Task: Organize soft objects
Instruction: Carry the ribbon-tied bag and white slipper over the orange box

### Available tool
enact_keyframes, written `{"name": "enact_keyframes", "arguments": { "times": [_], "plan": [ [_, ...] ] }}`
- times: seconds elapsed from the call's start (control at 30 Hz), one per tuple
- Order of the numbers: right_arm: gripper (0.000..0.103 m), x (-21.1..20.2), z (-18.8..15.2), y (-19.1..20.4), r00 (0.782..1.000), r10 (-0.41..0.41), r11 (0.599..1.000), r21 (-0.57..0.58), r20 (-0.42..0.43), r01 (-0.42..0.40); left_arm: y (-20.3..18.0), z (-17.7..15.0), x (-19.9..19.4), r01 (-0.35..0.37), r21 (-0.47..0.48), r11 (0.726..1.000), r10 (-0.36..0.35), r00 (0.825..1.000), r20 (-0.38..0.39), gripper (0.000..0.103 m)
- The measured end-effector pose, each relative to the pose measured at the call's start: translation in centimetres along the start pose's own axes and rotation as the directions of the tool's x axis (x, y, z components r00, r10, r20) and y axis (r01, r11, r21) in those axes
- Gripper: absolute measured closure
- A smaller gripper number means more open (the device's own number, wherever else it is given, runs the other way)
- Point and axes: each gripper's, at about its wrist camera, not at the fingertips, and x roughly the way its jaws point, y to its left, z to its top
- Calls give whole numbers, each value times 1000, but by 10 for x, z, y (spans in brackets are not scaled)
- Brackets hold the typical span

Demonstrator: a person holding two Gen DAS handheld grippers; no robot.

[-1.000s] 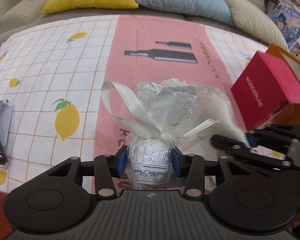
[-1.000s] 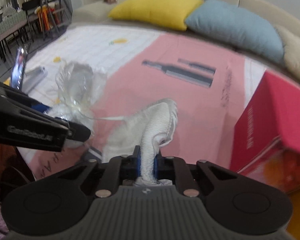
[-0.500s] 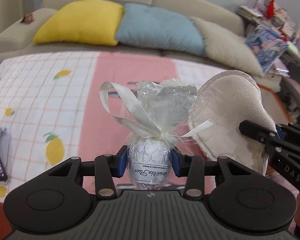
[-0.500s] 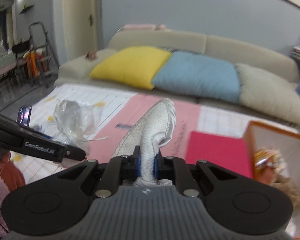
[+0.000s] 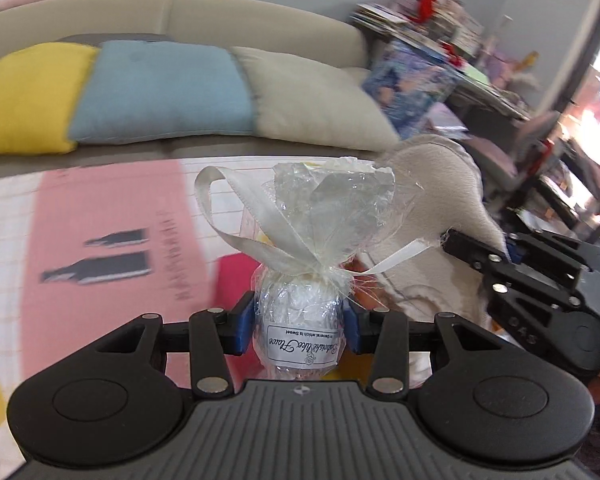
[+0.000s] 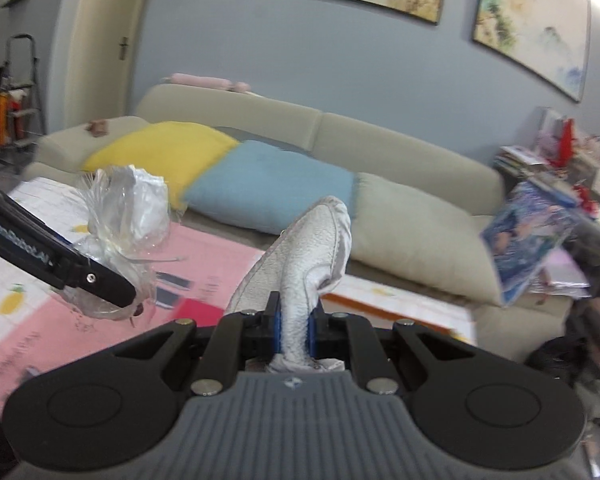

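My left gripper point(image 5: 299, 325) is shut on a small cellophane-wrapped gift bundle point(image 5: 300, 316) tied with a white ribbon, its label facing me. It is held up in the air above the patterned cloth point(image 5: 108, 236). My right gripper point(image 6: 294, 326) is shut on a white fuzzy slipper point(image 6: 312, 248) that sticks up and forward from between the pads. In the left wrist view the slipper point(image 5: 432, 200) and the right gripper point(image 5: 452, 240) show at the right, close beside the bundle. In the right wrist view the bundle point(image 6: 124, 216) hangs at the left.
A beige sofa point(image 6: 340, 140) runs across the back with yellow point(image 6: 160, 152), blue point(image 6: 268, 180) and beige point(image 6: 416, 228) cushions. A red box point(image 6: 198, 310) and an orange box edge point(image 6: 380, 308) lie on the cloth below. Cluttered shelves point(image 5: 440, 40) stand at the right.
Both grippers have risen off the cloth with their loads and swung right. The sofa back, wall and shelves have come into view, and the red box now lies lower in both views.
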Motion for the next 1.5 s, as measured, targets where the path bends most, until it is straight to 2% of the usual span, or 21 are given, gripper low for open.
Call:
{"name": "enact_keyframes", "arguments": {
  "times": [0.2,0.4,0.57,0.7,0.9,1.03,1.17,1.27,1.4,1.5],
  "plan": [
    [93,23,-5,-44,996,-63,997,38,-57,65,-43,27,43,68,69,995,-66,997,-36,54],
    [93,49,-25,-65,985,-116,993,15,-129,119,-68,35,90,86,111,990,-74,991,-114,54],
    [93,76,-46,-79,969,-137,991,-21,-203,136,-87,34,118,55,203,978,-23,987,-158,54],
    [93,95,-63,-85,957,-115,993,-10,-267,116,-98,31,143,38,247,968,13,979,-202,54],
    [91,110,-80,-78,938,-115,993,-38,-328,109,-101,20,171,7,296,955,72,964,-256,54],
    [89,122,-89,-76,917,-130,991,-70,-377,111,-104,17,183,-10,337,942,104,959,-262,54],
    [82,124,-95,-73,907,-131,991,-81,-401,107,-107,17,189,-13,364,931,116,958,-262,53],
    [76,123,-95,-71,905,-147,988,-103,-400,116,-106,19,194,-16,355,935,116,958,-262,50],
    [53,117,-89,-71,909,-147,988,-93,-390,120,-99,21,197,-15,325,946,104,960,-259,44],
    [43,113,-87,-72,912,-156,987,-96,-381,128,-96,23,193,0,309,951,85,962,-259,37]
  ]
}}
